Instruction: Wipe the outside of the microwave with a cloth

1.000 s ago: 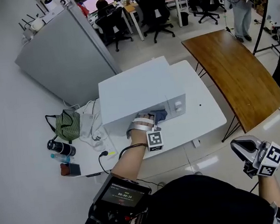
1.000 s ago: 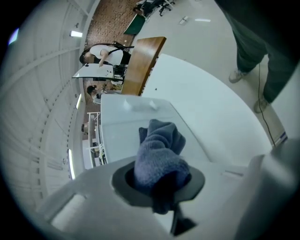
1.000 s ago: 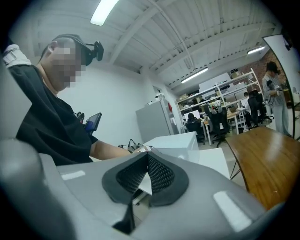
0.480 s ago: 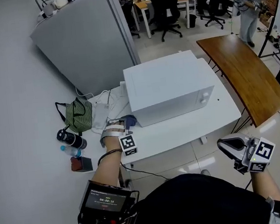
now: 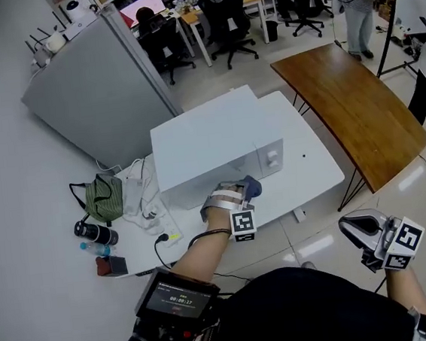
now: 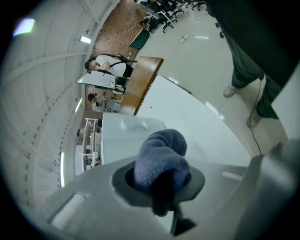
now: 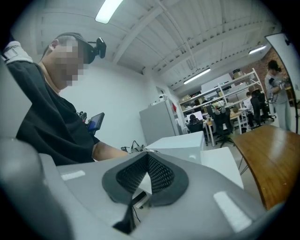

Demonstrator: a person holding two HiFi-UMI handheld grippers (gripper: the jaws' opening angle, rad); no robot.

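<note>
Left gripper [image 5: 234,195] is clamping a blue cloth [image 5: 250,188], seemingly pressing it against the white microwave [image 5: 208,140] on the tabletop [image 5: 312,164]; right gripper [image 5: 358,229] is hanging clenched, empty, over the office floor [image 5: 315,244].

Left gripper [image 5: 246,188] gripping, right gripper [image 5: 350,226] closed, lowered

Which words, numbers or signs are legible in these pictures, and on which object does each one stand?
"00:00:17", as far as it can be read: screen at the person's chest.
Square markers only, no letters: left gripper, right gripper.
No readable label: microwave.
</note>
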